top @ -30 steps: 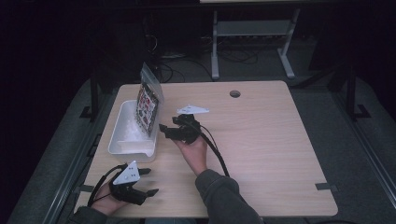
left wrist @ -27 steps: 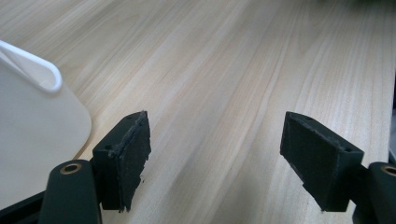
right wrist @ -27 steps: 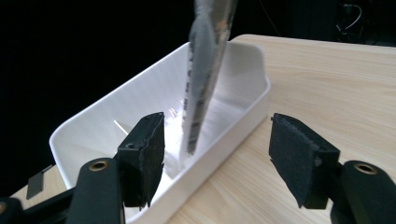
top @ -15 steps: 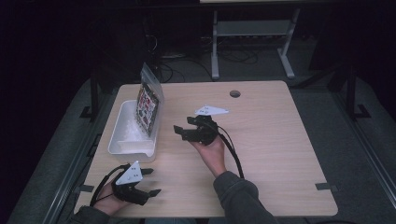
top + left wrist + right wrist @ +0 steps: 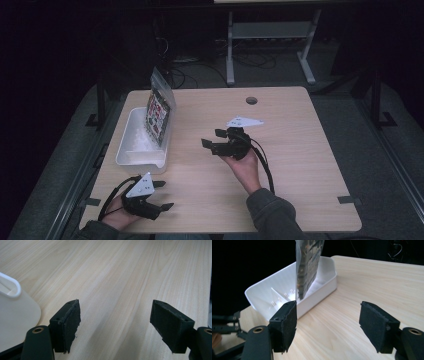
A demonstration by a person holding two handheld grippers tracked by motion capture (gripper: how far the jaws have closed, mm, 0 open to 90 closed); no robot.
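A white plastic tray sits on the left part of the wooden table. A clear bag with printed contents stands upright in it, leaning on its right wall. My right gripper hovers near the table's middle, pointing left at the tray. It is open, its jaws have just been opening, and nothing is between them. The right gripper view shows the open gripper facing the tray and bag. My left gripper rests open at the front left corner, holding nothing; in its own view the gripper is beside the tray's corner.
A round cable hole lies near the table's far edge. A metal stand and cables are on the dark floor behind the table. A black cable trails from the right gripper along the forearm.
My right gripper has moved rightward, away from the tray and bag toward the table's middle. The left gripper has stayed put.
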